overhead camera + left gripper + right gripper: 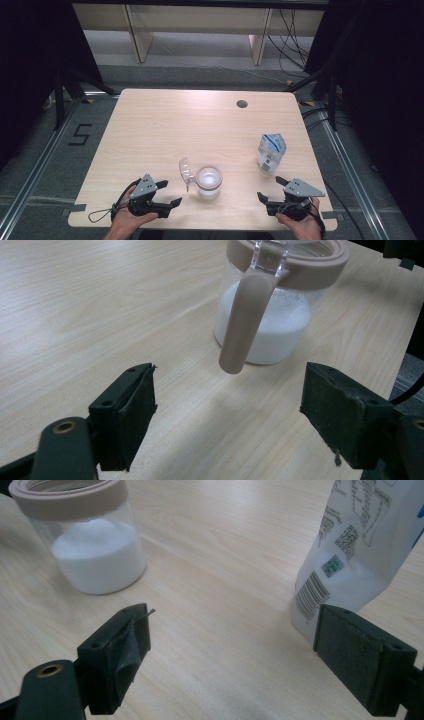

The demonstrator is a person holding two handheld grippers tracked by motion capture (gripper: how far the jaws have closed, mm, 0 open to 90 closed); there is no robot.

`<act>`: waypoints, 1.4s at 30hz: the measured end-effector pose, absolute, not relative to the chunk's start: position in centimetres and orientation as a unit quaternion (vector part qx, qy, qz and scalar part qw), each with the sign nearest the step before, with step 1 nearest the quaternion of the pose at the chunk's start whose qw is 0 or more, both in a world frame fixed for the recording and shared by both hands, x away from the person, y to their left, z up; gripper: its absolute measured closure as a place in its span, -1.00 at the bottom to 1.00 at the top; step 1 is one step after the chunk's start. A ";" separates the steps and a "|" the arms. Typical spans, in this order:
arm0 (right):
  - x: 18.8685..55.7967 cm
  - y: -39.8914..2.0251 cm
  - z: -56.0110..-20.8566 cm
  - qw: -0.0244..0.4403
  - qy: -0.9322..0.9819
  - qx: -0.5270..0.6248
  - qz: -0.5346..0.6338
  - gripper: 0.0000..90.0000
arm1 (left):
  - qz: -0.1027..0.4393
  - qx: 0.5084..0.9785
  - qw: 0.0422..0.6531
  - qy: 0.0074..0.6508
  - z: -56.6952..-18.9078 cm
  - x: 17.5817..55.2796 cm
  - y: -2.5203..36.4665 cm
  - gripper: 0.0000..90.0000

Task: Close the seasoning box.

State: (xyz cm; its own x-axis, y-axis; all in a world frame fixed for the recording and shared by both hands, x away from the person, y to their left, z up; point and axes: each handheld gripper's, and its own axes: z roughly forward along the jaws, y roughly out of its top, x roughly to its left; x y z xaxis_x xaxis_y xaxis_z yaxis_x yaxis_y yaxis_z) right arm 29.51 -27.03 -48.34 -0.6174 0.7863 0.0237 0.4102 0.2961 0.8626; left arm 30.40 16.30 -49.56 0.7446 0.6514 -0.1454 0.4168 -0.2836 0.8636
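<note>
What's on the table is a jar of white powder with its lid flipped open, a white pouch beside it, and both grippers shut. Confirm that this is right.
Not quite: both grippers are open, not shut. The left gripper and right gripper show wide-spread jaws in their own gripper views. The jar with its lid flipped open and the pouch are as stated.

the left gripper (pixel 169 193) sits low just left of the jar (pixel 208 182), jaws spread wide and holding nothing, gripped by the left hand (pixel 127 220). the right gripper (pixel 270 189) rests right of the jar, jaws likewise wide apart, held by the right hand (pixel 300 223).
</note>
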 end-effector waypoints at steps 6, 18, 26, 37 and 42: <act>29.2 -26.7 -48.4 0.203 0.785 0.379 0.446 -0.65 | 0.121 0.788 0.495 0.344 -49.3 30.5 16.3 -0.52; 29.2 -26.3 -48.5 0.209 0.795 0.355 0.445 -0.64 | 0.112 0.759 0.533 0.357 -48.2 30.6 17.3 -0.03; 29.2 -26.2 -48.6 0.202 0.798 0.353 0.445 -0.63 | 0.126 0.741 0.559 0.350 -46.7 30.9 17.0 0.78; 29.3 -26.0 -48.7 0.201 0.800 0.347 0.445 -0.60 | 0.131 0.747 0.560 0.333 -45.9 30.7 15.6 0.99; 29.0 -25.8 -48.6 0.191 0.800 0.356 0.444 -0.60 | 0.130 0.747 0.562 0.331 -45.8 30.7 15.2 0.99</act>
